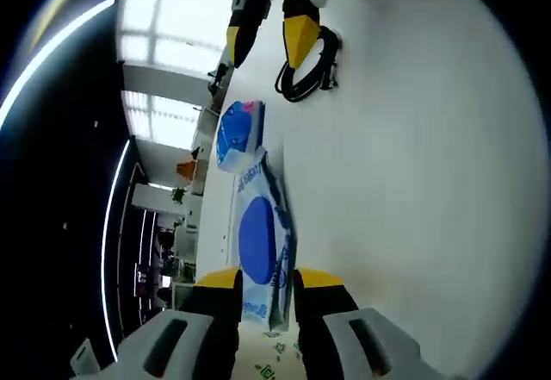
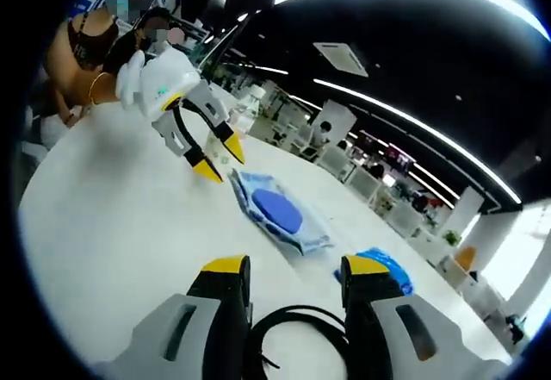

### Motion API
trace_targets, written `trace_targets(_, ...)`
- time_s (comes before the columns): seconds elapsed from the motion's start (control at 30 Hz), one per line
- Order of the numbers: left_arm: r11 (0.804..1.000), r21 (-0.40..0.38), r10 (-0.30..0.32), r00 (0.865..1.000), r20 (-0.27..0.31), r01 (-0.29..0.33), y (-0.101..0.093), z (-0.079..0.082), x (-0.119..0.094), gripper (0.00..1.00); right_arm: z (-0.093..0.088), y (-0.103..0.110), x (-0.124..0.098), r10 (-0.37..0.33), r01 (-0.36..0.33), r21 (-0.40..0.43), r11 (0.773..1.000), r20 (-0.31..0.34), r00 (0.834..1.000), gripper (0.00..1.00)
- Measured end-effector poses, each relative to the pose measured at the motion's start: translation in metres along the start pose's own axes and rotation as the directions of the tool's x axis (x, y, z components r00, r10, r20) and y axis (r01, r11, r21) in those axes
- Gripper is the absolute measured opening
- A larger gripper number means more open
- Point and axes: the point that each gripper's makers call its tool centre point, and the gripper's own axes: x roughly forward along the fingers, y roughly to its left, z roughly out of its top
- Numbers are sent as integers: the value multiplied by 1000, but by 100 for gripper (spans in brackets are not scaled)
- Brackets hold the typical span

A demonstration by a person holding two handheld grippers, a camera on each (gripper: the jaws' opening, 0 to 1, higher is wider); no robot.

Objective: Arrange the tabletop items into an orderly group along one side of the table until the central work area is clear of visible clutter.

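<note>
A flat white wipes pack (image 1: 258,246) with a blue oval lies on the white worktop (image 1: 413,182). A smaller blue tissue packet (image 1: 238,133) rests just beside it. A coiled black cable (image 1: 308,70) lies apart.

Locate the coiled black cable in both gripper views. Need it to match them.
Left gripper view: black cable lies top centre on the white table, under the right gripper entering there.
Right gripper view: cable bottom centre, between that view's own jaws.
Shared landmark: the blue-and-white wipes pack.
</note>
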Motion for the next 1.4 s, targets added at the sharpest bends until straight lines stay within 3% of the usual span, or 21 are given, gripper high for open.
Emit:
trace_targets(0.17, 999, 27, 17, 1000, -20, -16, 4, -4, 3, 22, 1, -5, 10, -7, 5, -99, 995, -23, 1000, 40)
trace_targets(0.6, 994, 106, 30, 999, -39, -25, -3, -5, 17, 22, -7, -7, 48, -1, -10, -231, 973, -51, 999, 35)
trace_targets(0.73, 993, 115, 24, 999, -41, -19, -5, -8, 20, 22, -16, -10, 55, -31, -7, -347, 938, -102, 994, 34)
trace_targets(1.07, 988, 151, 38, 998, -53, -29, -1, -12, 29, 22, -25, -7, 71, -49, -21, -450, 893, -142, 989, 35)
trace_targets(1.2, 989, 145, 21, 998, -65, -11, -2, -16, 33, 22, -24, -7, 78, -50, -34, -511, 859, -150, 987, 35)
trace_targets(1.4, 990, 144, 13, 997, -74, -2, -7, -23, 35, 22, -26, -5, 88, -33, -54, -523, 850, -156, 987, 35)
